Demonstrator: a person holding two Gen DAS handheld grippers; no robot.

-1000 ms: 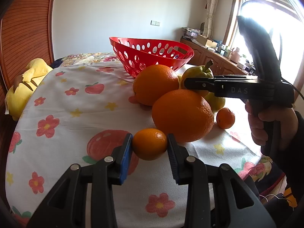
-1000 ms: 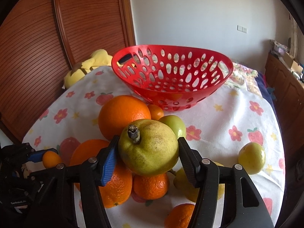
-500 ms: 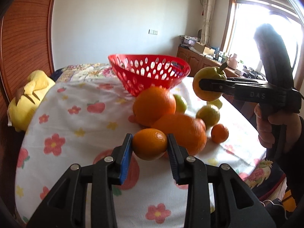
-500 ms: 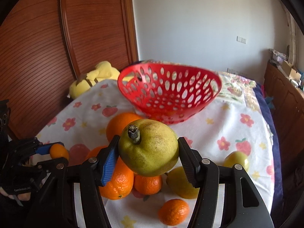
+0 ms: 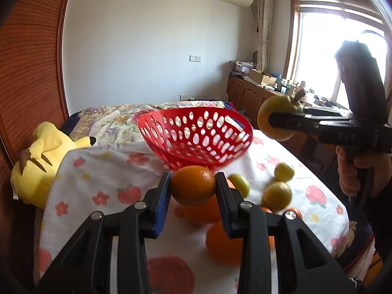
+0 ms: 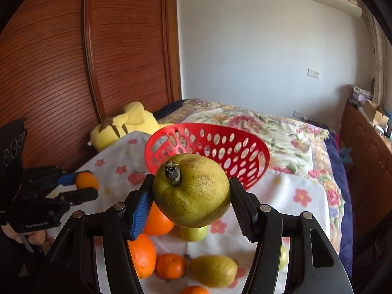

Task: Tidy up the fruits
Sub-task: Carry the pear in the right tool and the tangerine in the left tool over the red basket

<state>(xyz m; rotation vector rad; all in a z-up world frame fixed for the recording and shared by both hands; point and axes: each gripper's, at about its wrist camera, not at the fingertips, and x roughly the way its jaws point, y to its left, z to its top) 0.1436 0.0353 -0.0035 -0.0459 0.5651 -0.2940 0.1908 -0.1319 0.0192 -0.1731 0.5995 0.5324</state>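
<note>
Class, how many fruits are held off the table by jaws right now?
2. A small orange is clamped in the left gripper; a large yellow-green stemmed fruit is clamped in the right gripper. The red basket looks empty, though its floor is hidden.

Left gripper [image 5: 193,186]: jaws clamped on a small orange [image 5: 193,185], pads pressing both its sides; carried clear of the table, pointing forward and somewhat downward.
Left gripper, seen from the right wrist view: at the left edge, the fruit between a blue pad and a black finger.
Right gripper [image 6: 191,198]: jaws closed on a large yellow-green fruit [image 6: 192,193], stem end up; raised above the table, tilted downward.
Right hand [image 5: 360,171]: fingers wrapped round the black handle, the tool level and side-on.
Left hand [image 6: 22,235]: only partly visible beneath its tool.
</note>
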